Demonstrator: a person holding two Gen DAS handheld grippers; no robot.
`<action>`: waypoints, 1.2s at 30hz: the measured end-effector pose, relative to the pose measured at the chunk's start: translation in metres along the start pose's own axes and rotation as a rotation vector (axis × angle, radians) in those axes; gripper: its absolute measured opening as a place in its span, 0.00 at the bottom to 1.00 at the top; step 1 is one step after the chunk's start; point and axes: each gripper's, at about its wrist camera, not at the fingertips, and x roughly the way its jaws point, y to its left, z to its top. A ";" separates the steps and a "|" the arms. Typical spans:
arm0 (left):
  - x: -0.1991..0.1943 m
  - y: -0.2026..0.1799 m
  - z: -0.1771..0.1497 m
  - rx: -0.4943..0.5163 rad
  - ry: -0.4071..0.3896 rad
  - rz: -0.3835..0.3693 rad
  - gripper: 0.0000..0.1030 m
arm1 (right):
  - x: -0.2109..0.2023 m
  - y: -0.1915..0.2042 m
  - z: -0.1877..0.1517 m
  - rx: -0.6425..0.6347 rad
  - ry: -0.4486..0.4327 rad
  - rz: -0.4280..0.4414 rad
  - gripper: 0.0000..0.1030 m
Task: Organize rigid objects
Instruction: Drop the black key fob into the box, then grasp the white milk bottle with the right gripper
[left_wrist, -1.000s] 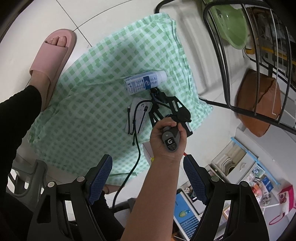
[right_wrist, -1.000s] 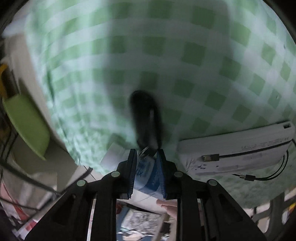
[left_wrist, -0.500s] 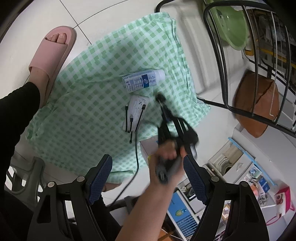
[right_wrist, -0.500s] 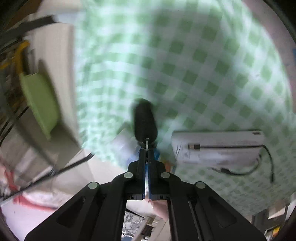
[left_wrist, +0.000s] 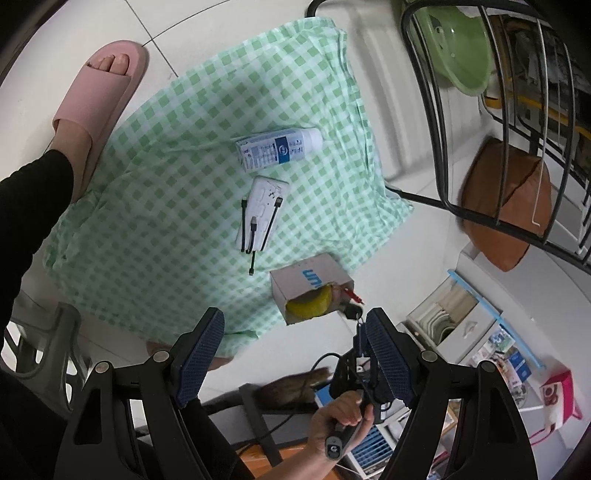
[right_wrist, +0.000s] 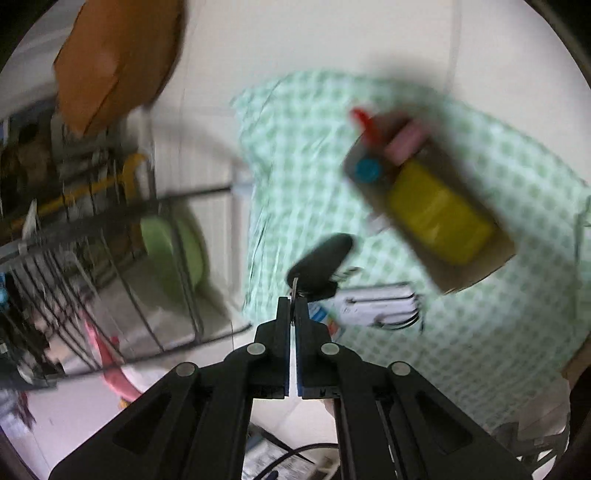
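Left gripper (left_wrist: 293, 354) hanging wide apart above the green checked cloth (left_wrist: 177, 206), gripping nothing. Lying on that cloth: white bottle (left_wrist: 277, 148) on its side, white power bank (left_wrist: 261, 210) just beside it with short black cables draped over it. Sitting at the cloth's edge, an open cardboard box (left_wrist: 312, 291) holding a yellow roll (left_wrist: 310, 303). Showing near the box, right gripper (left_wrist: 360, 354) carrying a black key fob (left_wrist: 352, 314).

Right gripper (right_wrist: 294, 308) pinching narrow on the ring of the black key fob (right_wrist: 320, 263), fob dangling beyond the tips, apart from the blurred cardboard box (right_wrist: 443, 225) with its yellow roll (right_wrist: 439, 214). Showing behind, power bank (right_wrist: 380, 304) on the cloth (right_wrist: 480, 332)
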 end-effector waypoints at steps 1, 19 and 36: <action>0.001 0.001 0.001 -0.005 0.002 0.003 0.76 | -0.002 -0.007 0.006 0.020 -0.010 -0.002 0.04; -0.015 0.010 0.017 -0.090 -0.039 -0.028 0.76 | 0.023 0.028 0.002 -0.220 -0.238 -0.191 0.41; -0.021 0.015 0.020 -0.098 -0.062 -0.010 0.76 | 0.342 0.085 -0.153 -0.809 0.199 -0.703 0.61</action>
